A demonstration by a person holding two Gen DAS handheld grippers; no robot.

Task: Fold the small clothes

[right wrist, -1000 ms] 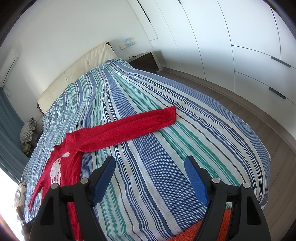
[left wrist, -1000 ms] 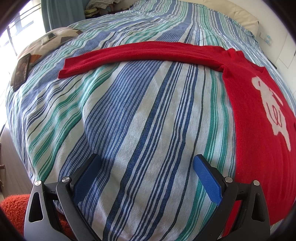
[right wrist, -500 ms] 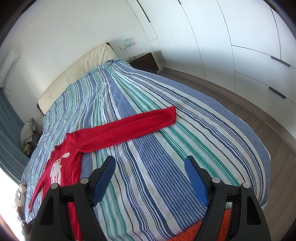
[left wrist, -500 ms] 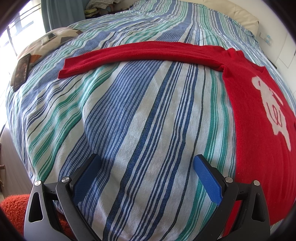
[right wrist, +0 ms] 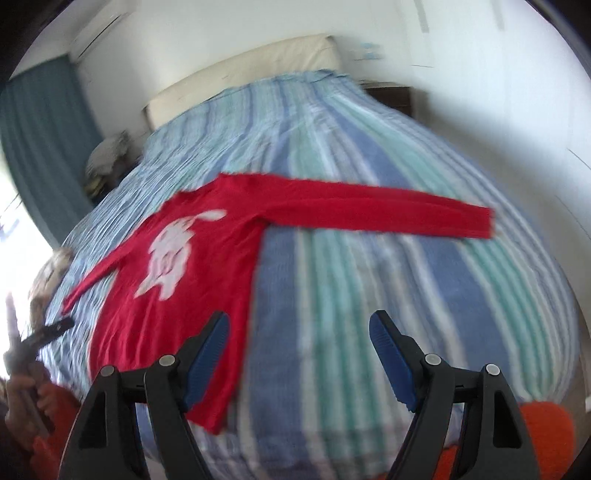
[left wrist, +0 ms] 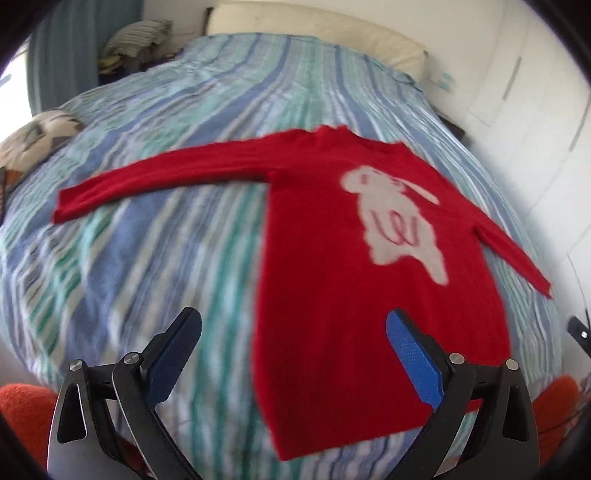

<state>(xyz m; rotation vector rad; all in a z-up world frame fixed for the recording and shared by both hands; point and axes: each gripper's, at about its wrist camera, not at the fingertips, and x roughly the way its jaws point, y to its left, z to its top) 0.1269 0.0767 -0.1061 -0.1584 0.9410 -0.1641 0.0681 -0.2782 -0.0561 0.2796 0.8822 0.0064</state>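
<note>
A small red sweater with a white figure on its chest lies flat, front up, on the striped bed, both sleeves stretched out sideways. My left gripper is open and hovers above the sweater's lower left edge with nothing between its blue pads. In the right wrist view the same sweater lies to the left, its long sleeve reaching right. My right gripper stands open above the striped cover just right of the sweater's hem, also with nothing in it. Both views are blurred by motion.
The bed cover has blue, green and white stripes. A cream headboard stands at the far end, a patterned cushion at the left edge. A hand in an orange sleeve shows at lower left of the right wrist view.
Both grippers have swung toward the sweater's body, which now fills the middle of each view. Their jaws stay open as before. The sweater itself has not moved.
</note>
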